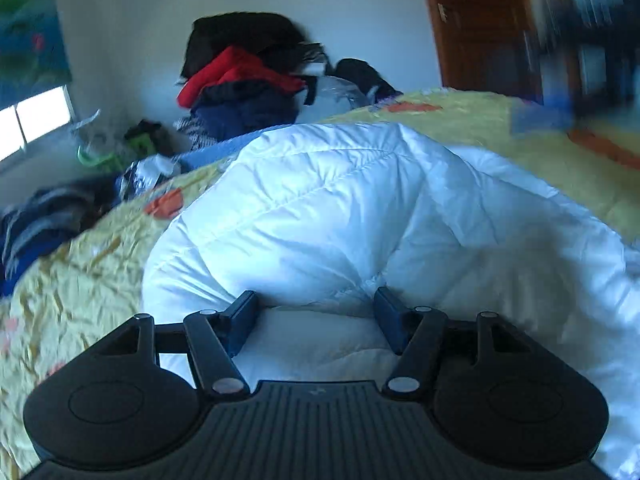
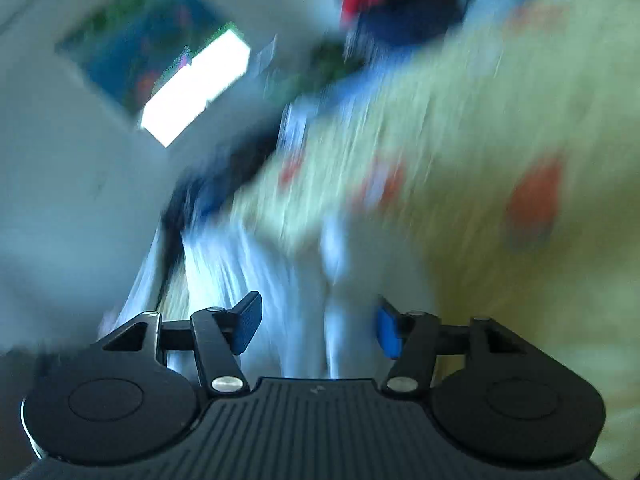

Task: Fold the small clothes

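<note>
Puffy quilted white garment (image 1: pixel 340 208), crumpled

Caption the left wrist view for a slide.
Open left claw over a white quilted garment on a yellow bedspread.

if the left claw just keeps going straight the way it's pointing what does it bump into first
Most likely the white quilted garment: it lies bunched right in front of the open left claw and fills the space between and beyond its fingertips. The yellow bedspread lies beneath and around it. Exact depth is hard to judge through the fisheye.
</note>
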### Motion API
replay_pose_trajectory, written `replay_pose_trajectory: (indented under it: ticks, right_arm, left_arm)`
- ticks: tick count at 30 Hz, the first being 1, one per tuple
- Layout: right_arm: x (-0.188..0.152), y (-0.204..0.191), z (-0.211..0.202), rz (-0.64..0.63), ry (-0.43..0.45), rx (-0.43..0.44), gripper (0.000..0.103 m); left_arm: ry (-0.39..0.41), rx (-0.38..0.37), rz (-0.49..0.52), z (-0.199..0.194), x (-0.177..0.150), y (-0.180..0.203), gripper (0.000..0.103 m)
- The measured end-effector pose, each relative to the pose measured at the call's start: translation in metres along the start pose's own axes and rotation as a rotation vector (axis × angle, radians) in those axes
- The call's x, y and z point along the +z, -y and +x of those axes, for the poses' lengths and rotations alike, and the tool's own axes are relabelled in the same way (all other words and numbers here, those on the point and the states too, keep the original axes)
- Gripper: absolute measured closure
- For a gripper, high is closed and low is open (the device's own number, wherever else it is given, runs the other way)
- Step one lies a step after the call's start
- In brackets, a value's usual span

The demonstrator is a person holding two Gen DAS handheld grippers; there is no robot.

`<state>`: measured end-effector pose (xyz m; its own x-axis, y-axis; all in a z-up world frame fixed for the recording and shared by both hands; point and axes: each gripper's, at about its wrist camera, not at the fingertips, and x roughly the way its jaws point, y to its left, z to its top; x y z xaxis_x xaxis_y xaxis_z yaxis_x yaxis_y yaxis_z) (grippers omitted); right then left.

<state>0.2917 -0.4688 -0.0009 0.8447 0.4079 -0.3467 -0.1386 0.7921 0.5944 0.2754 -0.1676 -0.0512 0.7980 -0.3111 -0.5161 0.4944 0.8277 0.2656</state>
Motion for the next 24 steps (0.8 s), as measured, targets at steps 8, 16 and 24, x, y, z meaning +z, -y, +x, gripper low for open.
replay_pose_trajectory:
  ticks: [8, 16, 24]
  right_arm:
    - [-0.007, -0.115, 0.033, -0.227, -0.099, 0.317, 0.005]
    - [-0.039, -0.062, 0.164, -0.239, -0.35, 0.083, 0.062]
    - [-0.051, -0.014, 0.189, -0.11, -0.356, 0.08, 0.102]
  left_arm:
    - [-0.019, -0.012, -0.021, 0.007, -0.001, -0.002, 0.04]
    - [-0.019, -0.041, -0.069, 0.016, -0.001, -0.009, 0.04]
    - [-0.014, -0.115, -0.183, 0.036, -0.002, -0.026, 0.04]
